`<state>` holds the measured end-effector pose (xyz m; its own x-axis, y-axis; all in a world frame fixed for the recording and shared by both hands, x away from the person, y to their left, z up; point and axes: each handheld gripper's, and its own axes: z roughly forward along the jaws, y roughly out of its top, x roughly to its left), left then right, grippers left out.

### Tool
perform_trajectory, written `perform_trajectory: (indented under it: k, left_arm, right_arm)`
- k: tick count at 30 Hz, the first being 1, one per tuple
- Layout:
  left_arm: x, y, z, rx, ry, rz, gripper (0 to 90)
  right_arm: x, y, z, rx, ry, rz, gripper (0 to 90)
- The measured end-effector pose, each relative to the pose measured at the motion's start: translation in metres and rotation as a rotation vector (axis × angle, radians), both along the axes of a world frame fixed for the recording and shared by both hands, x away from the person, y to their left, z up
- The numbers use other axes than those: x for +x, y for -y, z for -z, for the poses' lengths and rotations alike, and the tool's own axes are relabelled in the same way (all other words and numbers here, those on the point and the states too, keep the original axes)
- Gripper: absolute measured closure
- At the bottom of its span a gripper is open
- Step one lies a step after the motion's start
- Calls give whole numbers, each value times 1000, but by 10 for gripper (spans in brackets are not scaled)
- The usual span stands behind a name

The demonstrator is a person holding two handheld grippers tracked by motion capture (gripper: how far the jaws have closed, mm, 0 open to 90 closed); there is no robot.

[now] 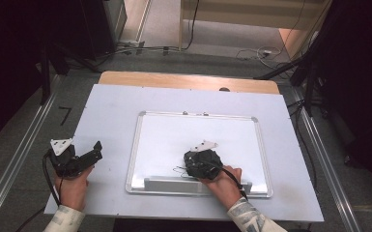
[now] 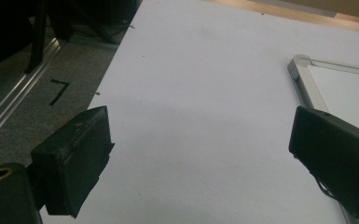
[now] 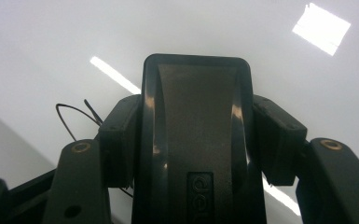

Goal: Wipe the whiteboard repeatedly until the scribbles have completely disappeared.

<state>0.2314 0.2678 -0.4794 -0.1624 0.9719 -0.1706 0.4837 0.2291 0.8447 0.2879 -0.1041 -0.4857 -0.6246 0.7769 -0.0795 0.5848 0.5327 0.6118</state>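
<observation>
My right tongs (image 3: pixel 198 135) are squeezing one black eraser (image 3: pixel 196 121) tight. The eraser is standing in the middle of the right gripper view, its long side running up the frame away from me. It is pressing on the whiteboard (image 1: pixel 164 130), low and middle in the high view, right beside some thin black marks (image 1: pixel 178 169). My left tongs (image 2: pixel 198 154) are gaping wide and holding nothing, waiting far off at lower left on the one white table (image 1: pixel 111 106). So my right hand is the near one.

Black left gripper (image 1: pixel 88 153), grey three-cornered plate, brass screws, trailing black cable, pale patterned sleeves (image 1: pixel 249 218)
</observation>
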Motion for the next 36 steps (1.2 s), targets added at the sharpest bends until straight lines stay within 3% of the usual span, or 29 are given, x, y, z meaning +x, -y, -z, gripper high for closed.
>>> perform_trajectory:
  k: [36]
  left_arm:
    - [2, 1, 0, -1, -1, 4, 60]
  right_arm:
    - [-2, -58, 1, -10, -10, -87, 386]
